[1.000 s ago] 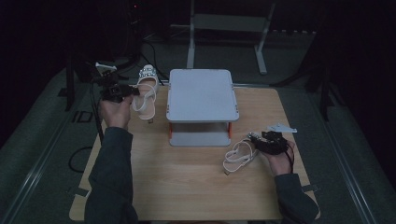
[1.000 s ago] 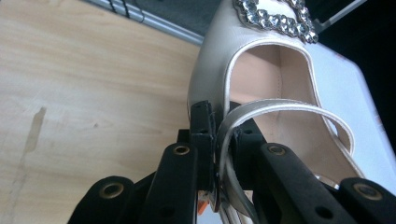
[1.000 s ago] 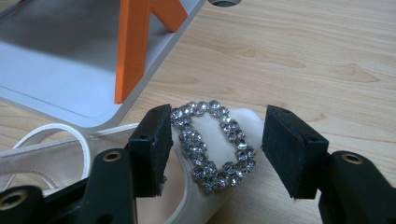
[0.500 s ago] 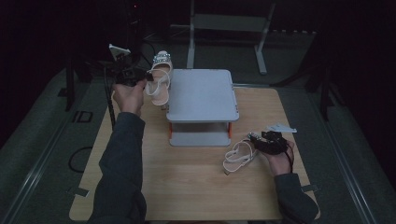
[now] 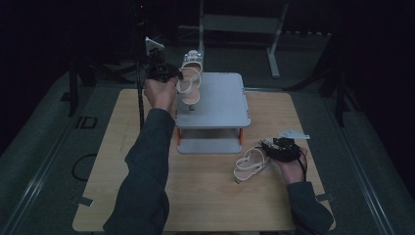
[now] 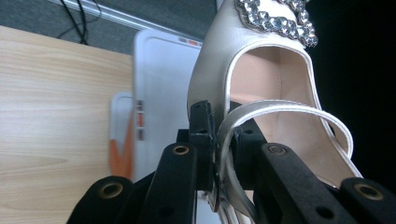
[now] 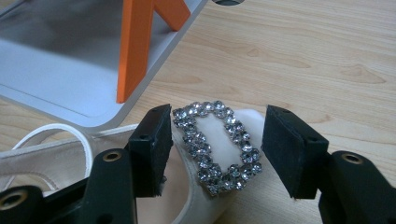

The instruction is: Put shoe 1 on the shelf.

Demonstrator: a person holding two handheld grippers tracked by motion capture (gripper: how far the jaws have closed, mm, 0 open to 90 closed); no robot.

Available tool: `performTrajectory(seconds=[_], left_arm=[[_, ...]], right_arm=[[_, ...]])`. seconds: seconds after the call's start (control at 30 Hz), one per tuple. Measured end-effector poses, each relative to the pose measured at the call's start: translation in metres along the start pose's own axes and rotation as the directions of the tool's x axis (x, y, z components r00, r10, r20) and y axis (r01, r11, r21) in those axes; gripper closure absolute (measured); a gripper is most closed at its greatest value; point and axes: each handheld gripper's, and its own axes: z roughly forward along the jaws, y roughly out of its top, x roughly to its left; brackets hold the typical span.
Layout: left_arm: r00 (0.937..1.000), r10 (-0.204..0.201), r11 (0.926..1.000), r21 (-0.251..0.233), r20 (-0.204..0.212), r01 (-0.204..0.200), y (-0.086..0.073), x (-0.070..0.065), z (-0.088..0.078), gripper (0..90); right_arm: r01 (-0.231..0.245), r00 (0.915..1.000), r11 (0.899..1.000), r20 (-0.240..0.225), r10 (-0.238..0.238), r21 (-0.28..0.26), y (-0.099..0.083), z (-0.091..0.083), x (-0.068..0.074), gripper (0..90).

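Sandal one hangs over the grey two-tier rack's far-left corner, its strap pinched in the closed left gripper. Sandal two (rhinestone buckle up) lies between the open right gripper jaws on the wooden table; dark floor surrounds.

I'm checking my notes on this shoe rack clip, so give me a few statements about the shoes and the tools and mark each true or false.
1. The left tool is shut on a strap of the raised shoe. True.
2. The raised shoe rests flat on the table. False: it is held up over the top shelf of the grey rack.
3. The second shoe lies on the table beside the rack. True.
4. The right tool clamps the second shoe's buckle. False: its jaws stand open on either side of the toe.
5. The rack's legs are blue. False: they are orange.
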Motion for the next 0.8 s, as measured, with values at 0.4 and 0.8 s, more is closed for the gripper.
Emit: performTrajectory(seconds=[0.4, 0.8], left_arm=[[0.998, -0.007, 0.9977, 0.066, -0.062, 0.012, -0.003, -0.007, 0.035, 82.3], [0.9947, -0.008, 0.9969, 0.077, -0.103, 0.016, 0.001, -0.008, 0.053, 82.2]], right_arm=[[-0.007, 1.0, 1.0, -0.007, 0.007, -0.003, 0.001, 0.0, 0.0, 42.3], [-0.011, 0.9999, 1.0, -0.011, 0.011, -0.006, 0.001, 0.0, -0.001, 42.3]])
